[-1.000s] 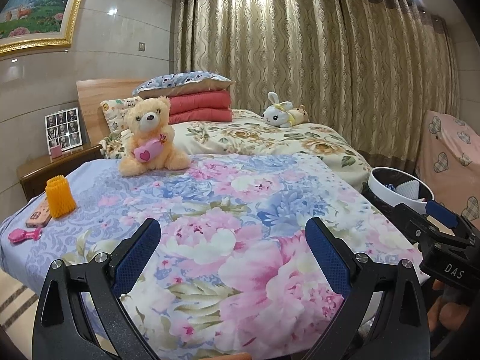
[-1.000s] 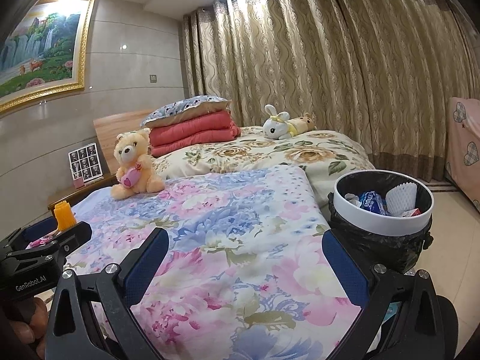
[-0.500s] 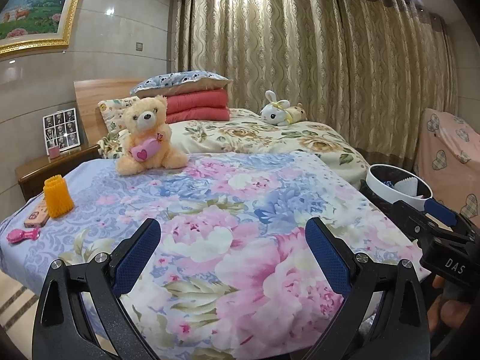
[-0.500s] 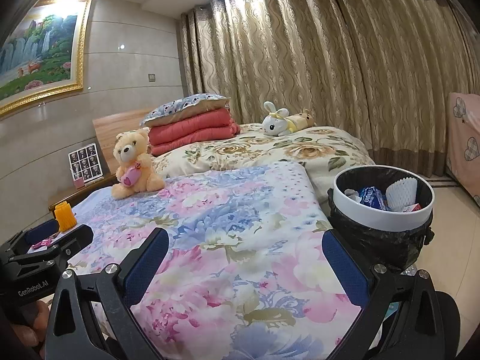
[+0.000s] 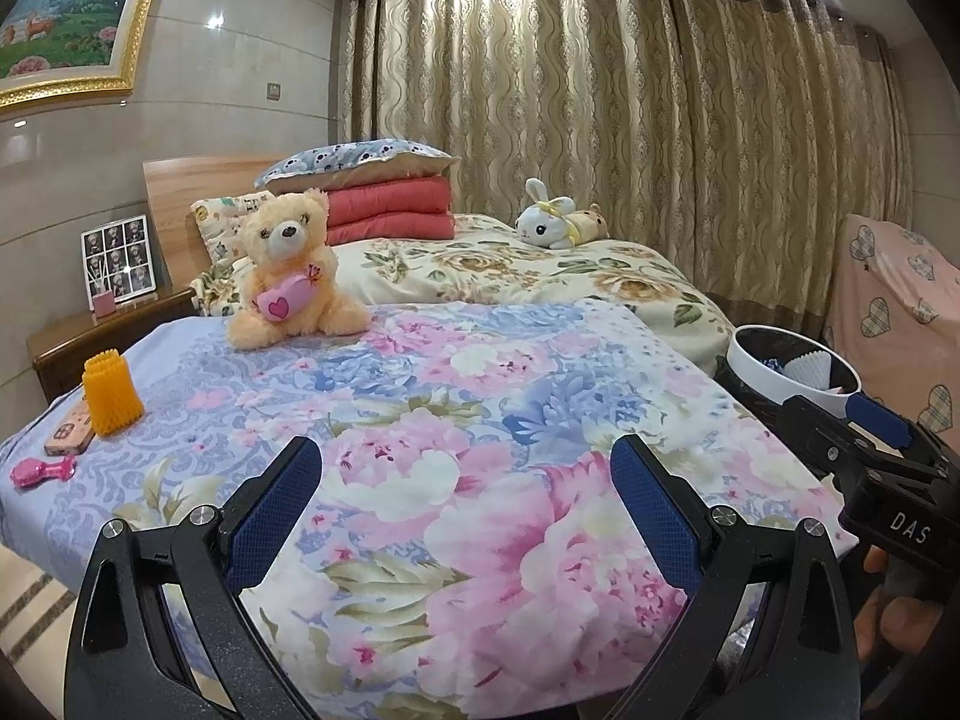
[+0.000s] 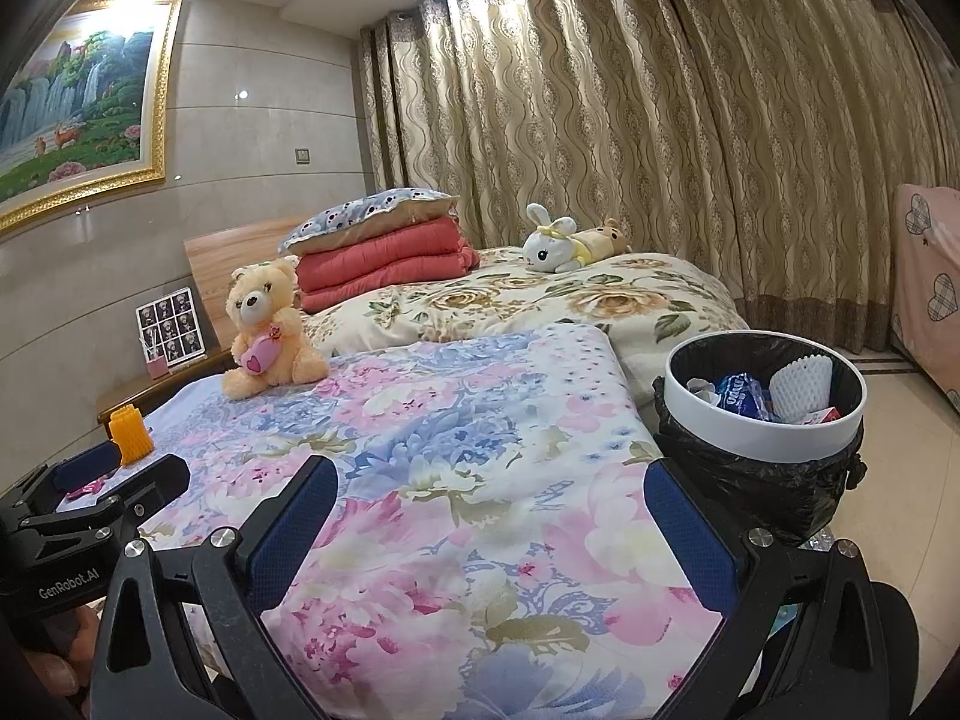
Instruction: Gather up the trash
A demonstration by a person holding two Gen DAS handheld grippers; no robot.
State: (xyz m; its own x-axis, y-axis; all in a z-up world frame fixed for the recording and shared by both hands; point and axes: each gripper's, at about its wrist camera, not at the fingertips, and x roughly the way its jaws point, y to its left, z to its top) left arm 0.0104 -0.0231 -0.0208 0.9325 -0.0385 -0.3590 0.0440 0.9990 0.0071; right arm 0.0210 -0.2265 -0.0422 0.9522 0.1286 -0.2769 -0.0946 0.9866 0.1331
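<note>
Both my grippers hang over the foot of the flowered bedspread, a soft quilted cloth printed with big pink and blue peonies. Left gripper: jaws spread wide, nothing between the ribbed blue pads, black angular frame with silver screws. Right gripper: same build, also gaping wide and empty; I see only cloth in the gap.

Trash bin sits on the tiled floor just beside the bed's right edge: round, glossy white rim, crinkly black plastic liner bunched around the outside. Inside I see a blue crumpled wrapper, a white foam net sleeve with a scalloped top, and a bit of pink packaging at the rim.

Far left corner of the spread: an orange foam net sleeve, ribbed, standing upright, touching a flat peach-coloured phone-like slab. Near them lies a small shiny pink plastic toy.

A fuzzy tan teddy bear sits upright holding a pink heart candy. Behind it are folded coral quilts under a spotted pillow, and a white plush rabbit lying on the cream floral duvet. Wavy gold curtains hang behind the bed.
</note>
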